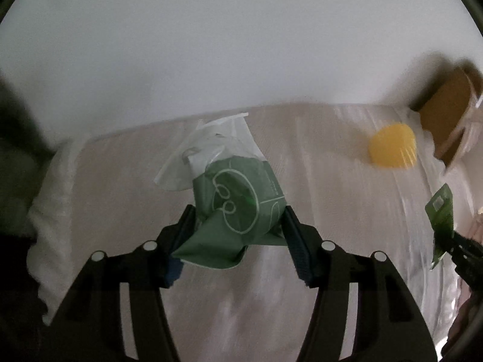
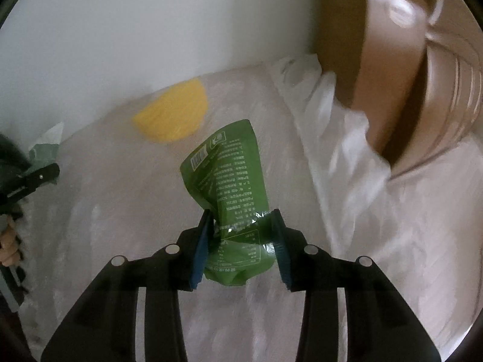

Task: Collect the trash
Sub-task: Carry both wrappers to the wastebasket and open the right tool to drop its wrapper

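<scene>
A crumpled pale-green wrapper [image 1: 238,208], printed with a white line drawing and joined to a piece of clear plastic film at its far end, is clamped between the pads of the left gripper [image 1: 238,226]. It is held above the middle of a white sheet-covered surface [image 1: 120,181], whose covering is wrinkled at the left edge. A darker green pouch [image 2: 229,187], creased at its waist and printed with small white text and a barcode, is pinched by the right gripper [image 2: 241,235] above the same surface; its top stands up away from the jaws.

A yellow rounded object [image 1: 392,144] lies near the far edge of the surface (blurred in both views, so its kind cannot be told).

Only in the left wrist view is a brown cardboard box [image 1: 446,111] seen, at the far right corner, and the pouch appears there edge-on at the right border. Only in the right wrist view is a large bronze-coloured glossy bin [image 2: 401,69] seen beyond the right edge, and fingers [image 2: 9,241] of the person's left hand show at the left border behind the left gripper.
</scene>
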`<state>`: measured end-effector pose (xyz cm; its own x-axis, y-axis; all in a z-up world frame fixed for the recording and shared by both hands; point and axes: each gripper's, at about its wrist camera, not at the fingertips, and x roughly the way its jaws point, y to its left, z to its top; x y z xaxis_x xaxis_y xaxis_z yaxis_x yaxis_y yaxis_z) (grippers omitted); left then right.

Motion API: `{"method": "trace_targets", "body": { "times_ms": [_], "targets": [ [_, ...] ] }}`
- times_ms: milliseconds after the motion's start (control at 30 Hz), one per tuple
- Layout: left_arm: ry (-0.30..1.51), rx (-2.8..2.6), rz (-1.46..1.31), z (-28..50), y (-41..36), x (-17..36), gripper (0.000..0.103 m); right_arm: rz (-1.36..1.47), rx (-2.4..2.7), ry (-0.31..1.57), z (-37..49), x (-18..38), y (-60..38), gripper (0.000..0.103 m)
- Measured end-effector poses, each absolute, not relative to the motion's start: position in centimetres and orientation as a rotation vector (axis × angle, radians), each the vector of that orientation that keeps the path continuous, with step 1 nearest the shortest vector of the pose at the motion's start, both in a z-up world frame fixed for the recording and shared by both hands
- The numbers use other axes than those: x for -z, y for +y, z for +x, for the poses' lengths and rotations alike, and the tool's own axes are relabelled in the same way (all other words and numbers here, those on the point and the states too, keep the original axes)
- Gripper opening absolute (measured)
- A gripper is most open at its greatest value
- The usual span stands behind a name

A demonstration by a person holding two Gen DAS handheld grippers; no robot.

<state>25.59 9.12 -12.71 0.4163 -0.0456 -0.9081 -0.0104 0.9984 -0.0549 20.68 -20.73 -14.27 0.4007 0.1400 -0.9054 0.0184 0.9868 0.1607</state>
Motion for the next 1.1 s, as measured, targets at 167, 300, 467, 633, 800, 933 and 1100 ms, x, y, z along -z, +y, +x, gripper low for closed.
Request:
{"method": "trace_targets", "body": {
  "times_ms": [167,300,467,633,800,933,1100],
  "targets": [
    [1.166,0.042,-0.022,18.3,10.0,12.7,0.056,0.210,-0.100,1.199,14.0,14.6,-20.3,0.039],
    [1.225,0.116,0.047,11.4,9.5,13.3,0.056,0.204,-0.090,1.251,8.1,15.1,-20.1,0.039],
    [1.280,0.189,0.115,4.5,7.8,13.7,0.056,0.245,-0.065,1.294,1.4,15.9,-21.0,0.039],
    [1.278,0.282,0.153,-0.6,4.9,12.8,0.056,0.296,-0.027,1.291,-4.3,15.6,-22.8,0.040],
    [1.231,0.410,0.220,-3.6,-1.2,11.9,0.056,0.323,0.023,1.244,-9.0,14.6,-24.9,0.040],
    [1.206,0.526,0.292,-6.0,-6.0,11.2,0.056,0.362,0.100,1.206,-13.4,14.3,-27.6,0.040],
    [1.226,0.632,0.348,-8.7,-10.8,11.7,0.056,0.433,0.205,1.206,-18.5,14.7,-31.4,0.040]
  ]
}}
